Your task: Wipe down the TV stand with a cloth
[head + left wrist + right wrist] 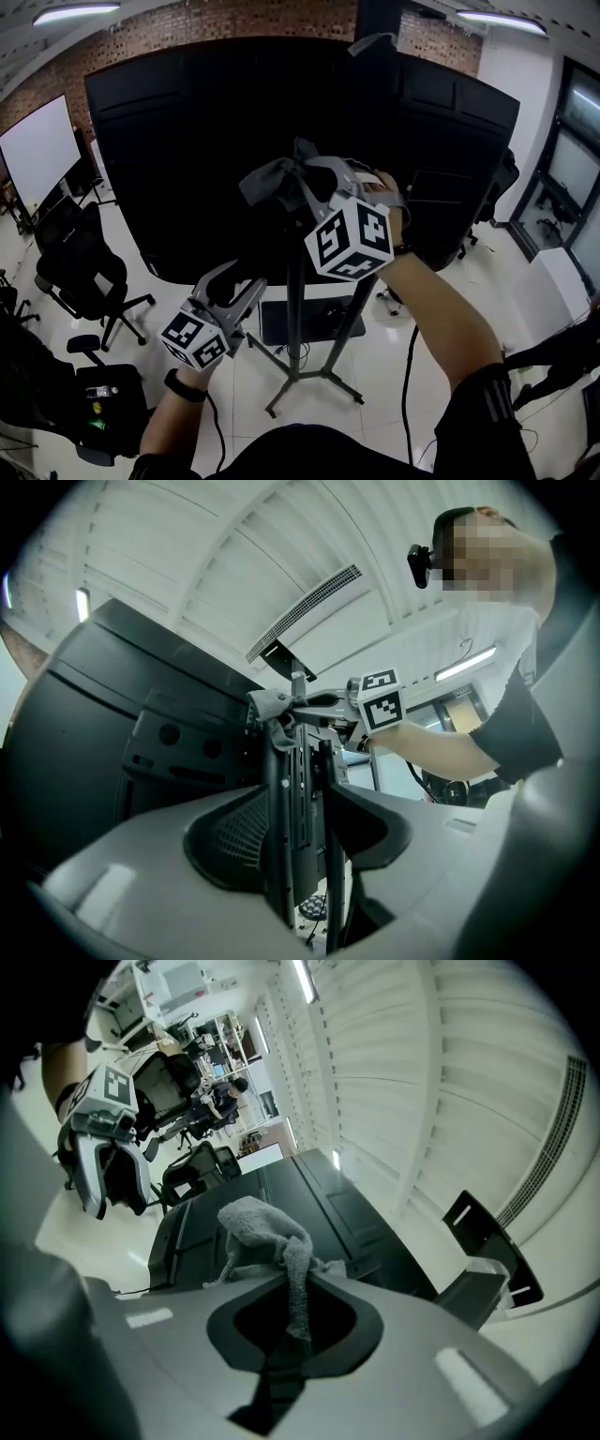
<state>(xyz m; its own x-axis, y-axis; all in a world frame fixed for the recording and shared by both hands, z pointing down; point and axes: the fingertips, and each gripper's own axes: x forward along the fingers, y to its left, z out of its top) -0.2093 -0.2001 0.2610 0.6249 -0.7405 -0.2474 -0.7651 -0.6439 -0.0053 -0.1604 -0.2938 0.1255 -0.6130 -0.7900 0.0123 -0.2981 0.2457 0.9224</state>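
The right hand-held gripper (pixel 314 178) is closed on the grey cloth (pixel 267 183) at the top of the TV stand (pixel 319 373), whose post (pixel 295 309) runs straight down from there. The left hand-held gripper (pixel 242 292), half open and empty, hangs just left of that post.

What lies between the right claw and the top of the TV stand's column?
The grey cloth, pinched in the right claw; the left gripper view shows it at the top of the column.
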